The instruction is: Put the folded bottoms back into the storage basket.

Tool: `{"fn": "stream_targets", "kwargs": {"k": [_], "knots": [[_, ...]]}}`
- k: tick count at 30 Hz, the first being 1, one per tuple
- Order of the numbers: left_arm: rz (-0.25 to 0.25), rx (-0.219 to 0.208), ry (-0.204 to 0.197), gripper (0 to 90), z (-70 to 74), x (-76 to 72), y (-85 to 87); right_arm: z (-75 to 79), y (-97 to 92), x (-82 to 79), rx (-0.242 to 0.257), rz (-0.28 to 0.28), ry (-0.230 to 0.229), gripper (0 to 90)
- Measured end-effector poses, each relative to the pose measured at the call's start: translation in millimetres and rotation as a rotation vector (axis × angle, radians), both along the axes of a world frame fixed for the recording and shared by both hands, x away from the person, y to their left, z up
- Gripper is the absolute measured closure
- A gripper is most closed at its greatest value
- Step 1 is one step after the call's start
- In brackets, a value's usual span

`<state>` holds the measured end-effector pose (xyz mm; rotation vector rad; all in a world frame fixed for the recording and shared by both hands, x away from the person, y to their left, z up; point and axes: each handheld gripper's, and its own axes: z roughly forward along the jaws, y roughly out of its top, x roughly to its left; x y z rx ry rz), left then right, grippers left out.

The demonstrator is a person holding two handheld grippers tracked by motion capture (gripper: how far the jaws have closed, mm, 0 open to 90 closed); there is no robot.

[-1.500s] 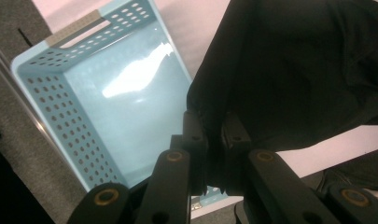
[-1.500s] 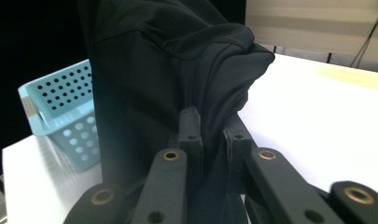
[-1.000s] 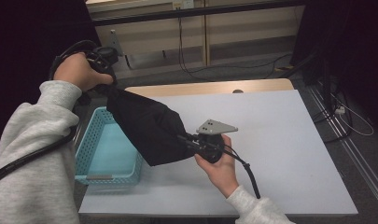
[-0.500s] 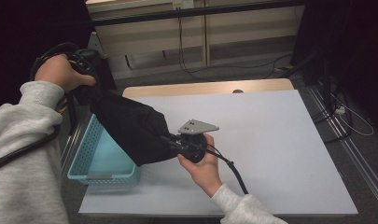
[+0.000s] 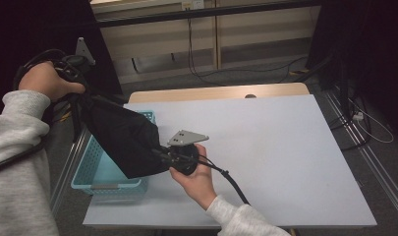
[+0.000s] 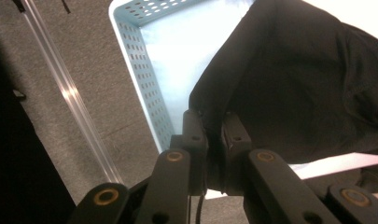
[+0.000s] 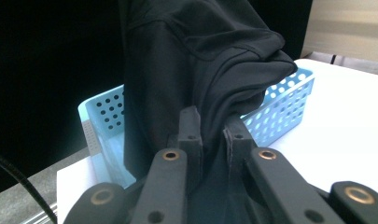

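The white table [image 5: 285, 157] takes the middle of the high view. A light blue perforated basket [image 5: 96, 179] stands on it at its left edge, in the lower left of the frame.

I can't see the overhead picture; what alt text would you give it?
A person holds a black cloth stretched between two hand-held tongs above a light blue basket at the left edge of a white table. The left tongs grip it high off the table's corner, the right tongs low over the tabletop.
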<state>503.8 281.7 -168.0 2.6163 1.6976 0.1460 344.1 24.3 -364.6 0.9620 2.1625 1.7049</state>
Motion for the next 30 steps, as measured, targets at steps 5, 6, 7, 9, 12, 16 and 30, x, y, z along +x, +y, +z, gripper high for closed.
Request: {"fn": "stream_targets", "kwargs": {"k": [5,6,7,9,12,16,30], "knots": [[0.016,0.009,-0.008,83.3,-8.8,4.9,10.7,-4.7,12.7,1.3,0.005,0.013,0.009,81.7],[0.014,0.008,-0.009,83.3,-10.6,5.6,12.7,-5.0,14.9,1.2,0.005,0.015,0.010,81.7],[0.015,0.009,-0.013,83.3,-12.2,6.0,14.1,-5.6,17.0,1.4,0.004,0.020,0.012,81.7],[0.022,0.004,-0.016,83.3,-14.8,7.1,18.0,-7.1,21.3,1.2,0.004,0.027,0.014,81.7],[0.021,0.005,-0.020,83.3,-17.6,9.3,22.9,-8.9,27.3,1.3,0.002,0.036,0.015,81.7],[0.033,0.014,-0.015,83.3,-20.8,12.8,29.1,-10.6,34.1,2.8,0.015,0.044,0.024,81.6],[0.009,-0.014,-0.161,81.7,-37.8,35.4,41.1,-11.8,69.0,3.2,0.032,0.072,0.030,73.9]]}}
